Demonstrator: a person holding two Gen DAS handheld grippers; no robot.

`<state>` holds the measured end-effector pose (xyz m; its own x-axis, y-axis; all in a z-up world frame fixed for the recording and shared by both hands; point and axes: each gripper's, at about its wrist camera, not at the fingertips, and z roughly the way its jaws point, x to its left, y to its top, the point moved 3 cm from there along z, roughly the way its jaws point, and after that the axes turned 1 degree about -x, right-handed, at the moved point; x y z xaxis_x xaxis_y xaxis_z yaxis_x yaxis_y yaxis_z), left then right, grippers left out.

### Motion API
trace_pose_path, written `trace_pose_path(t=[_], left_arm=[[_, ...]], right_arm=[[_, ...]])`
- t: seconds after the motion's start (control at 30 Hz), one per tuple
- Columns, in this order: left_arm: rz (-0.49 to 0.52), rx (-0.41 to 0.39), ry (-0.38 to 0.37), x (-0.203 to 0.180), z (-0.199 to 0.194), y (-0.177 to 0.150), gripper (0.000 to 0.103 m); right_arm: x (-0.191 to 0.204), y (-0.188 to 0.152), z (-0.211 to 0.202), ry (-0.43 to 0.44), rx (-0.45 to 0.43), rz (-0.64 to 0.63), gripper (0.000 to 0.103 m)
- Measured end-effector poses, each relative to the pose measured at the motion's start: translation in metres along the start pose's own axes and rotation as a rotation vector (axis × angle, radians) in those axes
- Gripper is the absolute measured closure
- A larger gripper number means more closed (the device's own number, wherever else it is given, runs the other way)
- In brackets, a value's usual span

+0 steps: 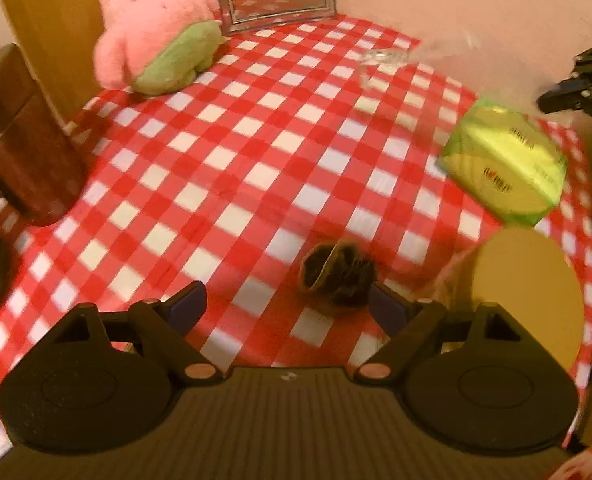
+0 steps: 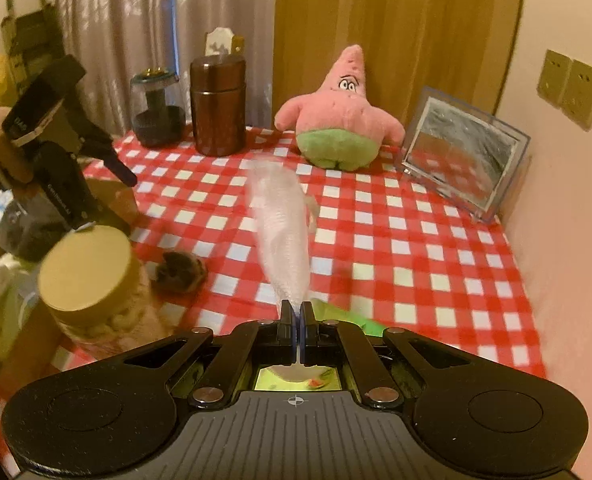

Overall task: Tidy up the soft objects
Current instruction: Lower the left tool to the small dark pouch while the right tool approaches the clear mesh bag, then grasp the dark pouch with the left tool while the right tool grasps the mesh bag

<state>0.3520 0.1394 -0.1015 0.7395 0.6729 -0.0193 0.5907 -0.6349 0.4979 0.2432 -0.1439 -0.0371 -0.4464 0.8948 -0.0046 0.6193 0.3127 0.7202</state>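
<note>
White tissue (image 2: 282, 232) pinched in right gripper (image 2: 297, 312) fingers

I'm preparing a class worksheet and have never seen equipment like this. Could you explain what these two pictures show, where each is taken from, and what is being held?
A person holds a two-finger claw in each hand; each claw has a camera looking along its fingers. In the left view, the left claw stands open over a checked tablecloth, near a small dark furry thing and a green packet. In the right view, the right claw is shut on a white tissue. A pink starfish plush sits behind.
</note>
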Motion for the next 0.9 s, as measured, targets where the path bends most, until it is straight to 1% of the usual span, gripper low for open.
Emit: trace_pose_path(t=[0.13, 0.27, 0.37, 0.5, 0.57, 0.67, 0.73, 0.8, 0.87, 0.9], left_arm=[[-0.027, 0.016, -0.062, 0.011, 0.018, 0.01, 0.023], [-0.14, 0.093, -0.138, 0.019, 0.043, 0.016, 0.024], [-0.174, 0.143, -0.167, 0.017, 0.058, 0.019, 0.024], [-0.199, 0.184, -0.195, 0.015, 0.076, 0.019, 0.024], [-0.202, 0.208, -0.209, 0.012, 0.084, 0.02, 0.027], [-0.193, 0.24, -0.22, 0.01, 0.095, 0.022, 0.033], [-0.192, 0.254, -0.225, 0.007, 0.101, 0.022, 0.042], [-0.182, 0.26, -0.226, 0.005, 0.104, 0.023, 0.044], [-0.18, 0.267, -0.226, 0.003, 0.105, 0.025, 0.052], [-0.182, 0.268, -0.226, 0.003, 0.105, 0.026, 0.062]], right_arm=[[-0.019, 0.001, 0.008, -0.017, 0.017, 0.0, 0.102], [-0.031, -0.002, 0.019, -0.03, 0.041, -0.002, 0.102], [-0.037, -0.004, 0.028, -0.037, 0.053, -0.006, 0.102], [-0.043, -0.005, 0.036, -0.042, 0.058, 0.005, 0.102], [-0.045, -0.005, 0.038, -0.041, 0.06, 0.011, 0.102], [-0.048, -0.004, 0.04, -0.046, 0.059, 0.012, 0.102], [-0.05, -0.004, 0.04, -0.049, 0.057, 0.018, 0.102], [-0.051, -0.005, 0.041, -0.052, 0.057, 0.024, 0.102], [-0.053, -0.006, 0.041, -0.054, 0.057, 0.032, 0.102], [-0.053, -0.006, 0.041, -0.055, 0.057, 0.036, 0.102]])
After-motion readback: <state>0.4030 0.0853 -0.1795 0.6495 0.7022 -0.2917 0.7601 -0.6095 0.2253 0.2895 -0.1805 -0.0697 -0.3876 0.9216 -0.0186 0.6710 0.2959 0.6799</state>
